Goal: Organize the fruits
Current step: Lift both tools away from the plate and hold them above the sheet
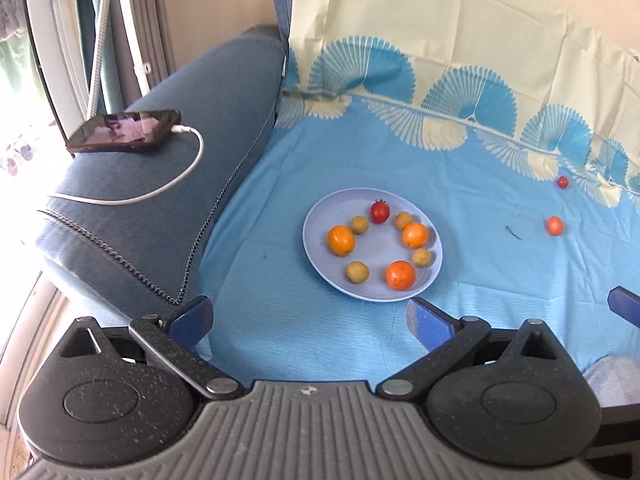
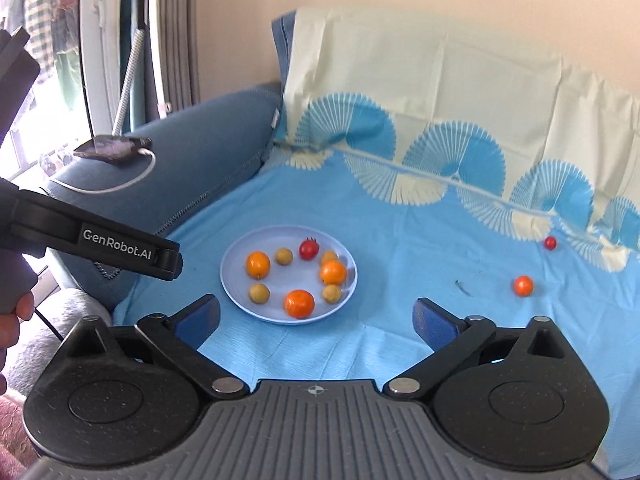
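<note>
A pale blue plate (image 1: 320, 216) (image 2: 236, 268) sits on the blue sheet. It holds three oranges, several small yellow-brown fruits and a red tomato (image 1: 379, 211) (image 2: 309, 249). A small orange fruit (image 1: 555, 225) (image 2: 523, 285) and a tiny red tomato (image 1: 563, 182) (image 2: 550, 243) lie loose on the sheet, right of the plate. My left gripper (image 1: 308, 318) is open and empty, just short of the plate. My right gripper (image 2: 316, 320) is open and empty, near the plate's front rim. The left gripper's body (image 2: 92, 240) shows at the left of the right wrist view.
A blue sofa armrest (image 1: 168, 184) (image 2: 192, 152) rises left of the sheet, with a phone (image 1: 124, 130) (image 2: 112, 148) and white charging cable (image 1: 176, 184) on it. A cream and blue patterned cloth (image 1: 440, 40) covers the backrest. A small dark stem scrap (image 1: 513, 232) lies on the sheet.
</note>
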`<state>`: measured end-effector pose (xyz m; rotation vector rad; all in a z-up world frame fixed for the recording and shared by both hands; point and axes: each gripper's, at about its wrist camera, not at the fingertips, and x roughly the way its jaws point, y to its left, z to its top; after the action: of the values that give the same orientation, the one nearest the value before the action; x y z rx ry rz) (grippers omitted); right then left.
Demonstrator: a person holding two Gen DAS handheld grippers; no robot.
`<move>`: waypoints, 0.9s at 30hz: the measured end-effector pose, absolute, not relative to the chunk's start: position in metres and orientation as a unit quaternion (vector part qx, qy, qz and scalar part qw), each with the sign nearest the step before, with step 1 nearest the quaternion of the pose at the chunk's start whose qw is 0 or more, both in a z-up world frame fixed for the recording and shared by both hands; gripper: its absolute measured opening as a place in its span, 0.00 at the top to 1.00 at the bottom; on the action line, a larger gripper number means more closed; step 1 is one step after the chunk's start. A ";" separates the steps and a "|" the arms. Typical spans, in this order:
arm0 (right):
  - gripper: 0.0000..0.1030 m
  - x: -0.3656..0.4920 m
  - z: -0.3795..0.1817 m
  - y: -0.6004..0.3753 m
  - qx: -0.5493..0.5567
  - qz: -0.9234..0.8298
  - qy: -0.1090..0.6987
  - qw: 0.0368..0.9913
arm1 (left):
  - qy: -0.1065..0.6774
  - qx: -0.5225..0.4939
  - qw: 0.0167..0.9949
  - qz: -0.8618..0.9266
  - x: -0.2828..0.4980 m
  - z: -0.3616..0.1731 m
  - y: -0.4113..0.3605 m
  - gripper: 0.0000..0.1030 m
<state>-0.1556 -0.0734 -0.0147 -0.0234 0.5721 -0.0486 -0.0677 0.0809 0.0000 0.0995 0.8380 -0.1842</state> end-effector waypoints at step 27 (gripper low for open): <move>0.01 -0.203 0.010 -0.065 -0.017 -0.027 0.223 0.974 | 0.367 0.041 0.925 -0.091 -0.109 0.032 0.093 0.00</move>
<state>-0.2026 -0.0655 0.0098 -0.0333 0.4505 -0.0546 -0.1091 0.0929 0.0322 0.0839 0.7525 -0.1874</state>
